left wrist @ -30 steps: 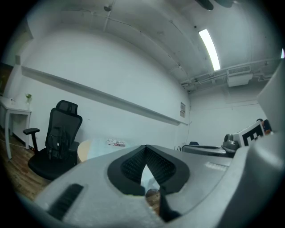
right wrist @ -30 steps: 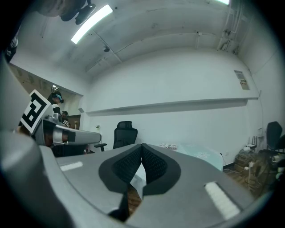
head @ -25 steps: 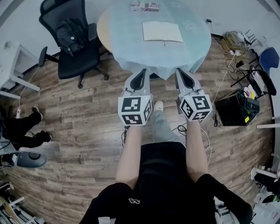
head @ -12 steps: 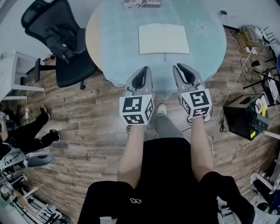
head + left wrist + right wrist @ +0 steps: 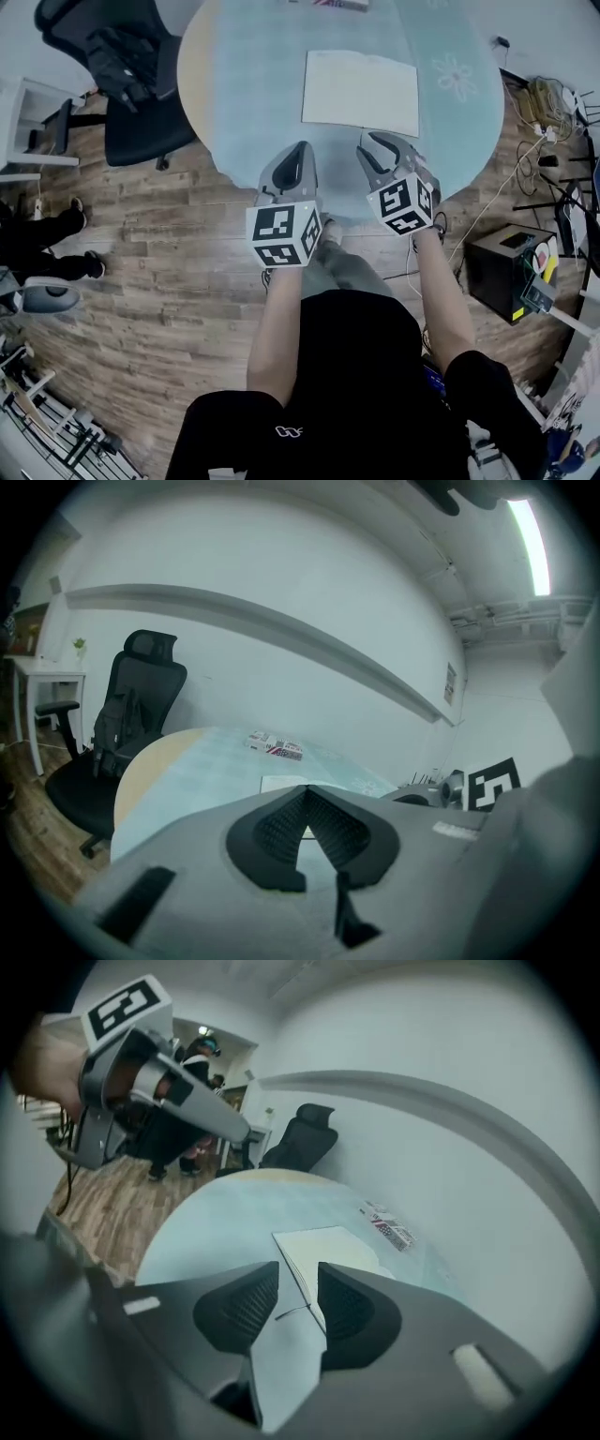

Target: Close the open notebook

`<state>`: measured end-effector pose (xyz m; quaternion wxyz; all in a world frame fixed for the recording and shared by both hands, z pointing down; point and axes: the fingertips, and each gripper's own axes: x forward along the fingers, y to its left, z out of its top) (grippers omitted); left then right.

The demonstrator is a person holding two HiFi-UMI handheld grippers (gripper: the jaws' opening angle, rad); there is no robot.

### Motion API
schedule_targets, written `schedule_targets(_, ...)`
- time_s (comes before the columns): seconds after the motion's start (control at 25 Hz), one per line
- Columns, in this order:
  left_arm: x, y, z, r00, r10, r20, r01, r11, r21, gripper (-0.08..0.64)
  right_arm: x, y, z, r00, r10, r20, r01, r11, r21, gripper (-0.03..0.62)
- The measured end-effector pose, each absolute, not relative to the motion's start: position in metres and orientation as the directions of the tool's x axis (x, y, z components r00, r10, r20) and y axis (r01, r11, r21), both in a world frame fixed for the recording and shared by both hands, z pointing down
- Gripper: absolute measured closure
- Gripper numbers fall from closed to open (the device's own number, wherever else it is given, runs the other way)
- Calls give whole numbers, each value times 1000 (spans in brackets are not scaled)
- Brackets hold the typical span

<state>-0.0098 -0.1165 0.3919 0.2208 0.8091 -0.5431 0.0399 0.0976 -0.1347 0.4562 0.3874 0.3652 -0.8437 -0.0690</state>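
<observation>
- Approach step, by my reckoning: left gripper point(image 5: 301, 148) pinched shut, empty; right gripper point(image 5: 373, 146), at its three o'clock, has jaws that have just been opening wide, nothing between them.
- At twelve o'clock the notebook point(image 5: 361, 92) lies open on the table point(image 5: 244, 84), untouched.
- Next, likely: catch one cover, fold it over.

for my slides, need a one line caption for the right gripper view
Right gripper, jaws just opening with nothing between them, aimed at the open notebook on the blue-clothed table.

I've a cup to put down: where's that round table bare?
Bare: the wide strip of table between the notebook and the black chair, and a narrower strip right of the notebook. Crowded: the far edge, with a packet.
</observation>
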Motion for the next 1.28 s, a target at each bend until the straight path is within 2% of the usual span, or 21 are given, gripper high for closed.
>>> schedule_targets(0.24,-27,-132,438,366,-860,356,-900,-230,370,571,85,-179,515,-308,-638,706,-358,765,535,422)
schedule_targets(0.64,-48,-140,478,340,-833,435,-908,-170,384,571,70,-210,548,-186,-655,732,-215,754,620,420)
schedule_targets(0.92,-45,-144,492,362,-786,501,-909,-177,378,570,69,-211,551,-149,-682,716,-163,731,663,449)
schedule_targets(1.08,-44,-143,509,362,-724,588,-922,-186,339,569,66,-207,558,-137,-701,700,-103,713,694,519)
schedule_targets(1.28,-47,-135,527,339,-615,712,-940,-240,242,569,66,-207,558,-142,-730,669,-203,683,702,546)
